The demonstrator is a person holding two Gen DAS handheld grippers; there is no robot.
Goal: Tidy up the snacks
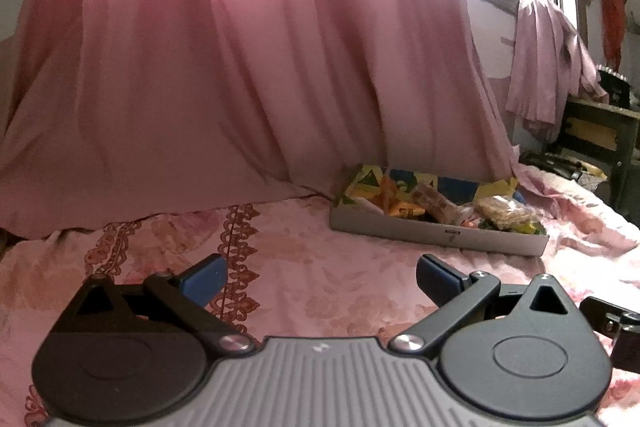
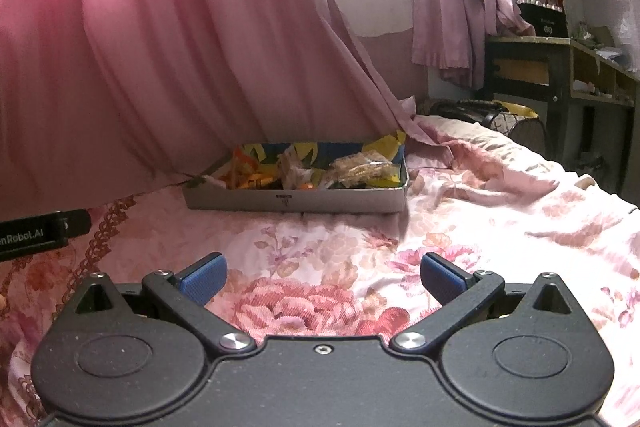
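Ahead, snack box (image 2: 296, 201) contents blurred; left tool (image 1: 322, 277), right tool (image 2: 323, 275) both released, empty.

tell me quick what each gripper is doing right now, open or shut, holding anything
Left gripper: open, holding nothing, over the bedspread.
Right gripper: open, holding nothing, short of the snack box.

The snacks (image 2: 304, 173) blur together in the box (image 2: 296, 201), perhaps wrapped bars; labels unreadable.
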